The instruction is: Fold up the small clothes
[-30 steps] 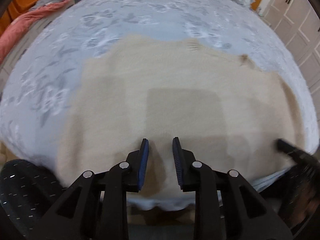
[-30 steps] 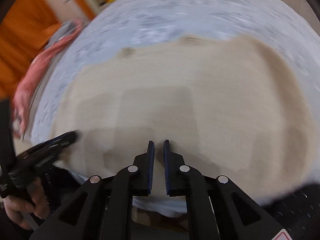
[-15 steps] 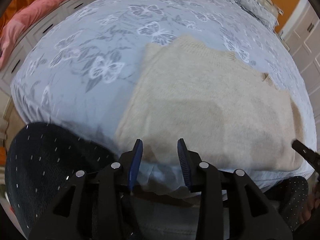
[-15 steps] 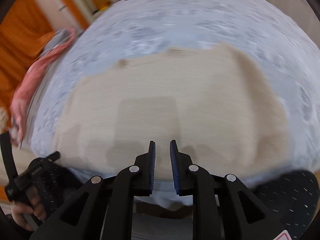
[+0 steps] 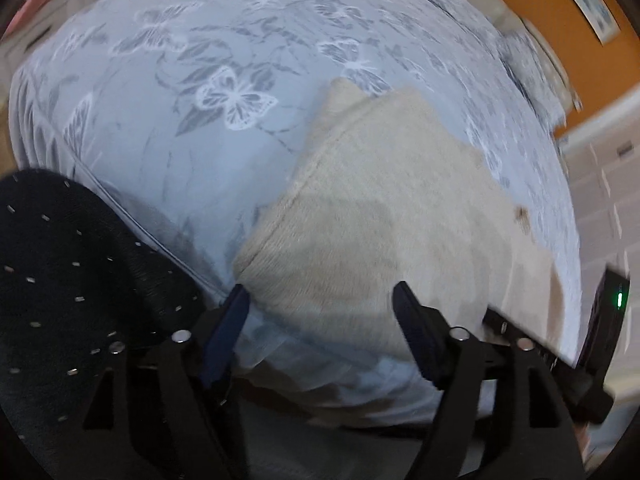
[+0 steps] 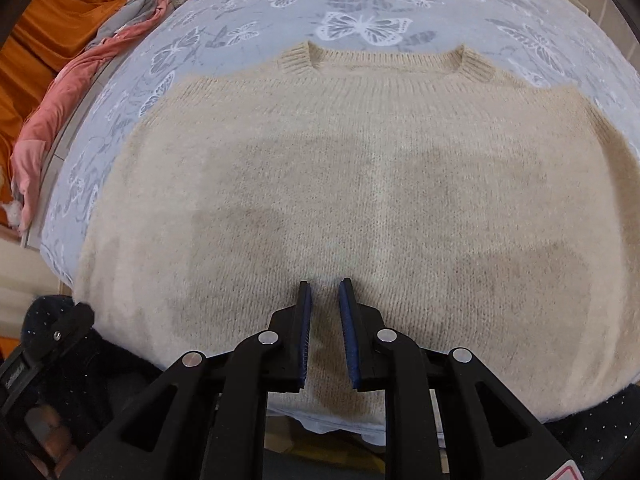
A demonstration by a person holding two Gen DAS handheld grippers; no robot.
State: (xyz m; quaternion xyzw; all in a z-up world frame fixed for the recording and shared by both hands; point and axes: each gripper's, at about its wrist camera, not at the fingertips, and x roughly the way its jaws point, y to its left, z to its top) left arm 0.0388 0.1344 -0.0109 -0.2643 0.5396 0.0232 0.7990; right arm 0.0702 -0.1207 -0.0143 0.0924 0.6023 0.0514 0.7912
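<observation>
Cream knit sweater (image 6: pixel 360 184) flat on butterfly bedspread (image 6: pixel 360 4), filling frame centre.
Your left gripper (image 5: pixel 322 304) is opening over its lower-left corner; right gripper (image 6: pixel 325 304) slightly apart, gripping nothing.

Fuzzy knit sweater (image 6: pixel 360 184) on smooth printed bedsheet (image 6: pixel 360 4).

Left hand-held gripper (image 5: pixel 322 300) angled steeply down, jaws opening wide, nothing pinched between the blue pads. Right hand-held gripper (image 6: pixel 325 288) also pointing down, jaws a narrow slit apart, pads gripping nothing. Fingers (image 6: pixel 48 446) just visible, lower left.
</observation>
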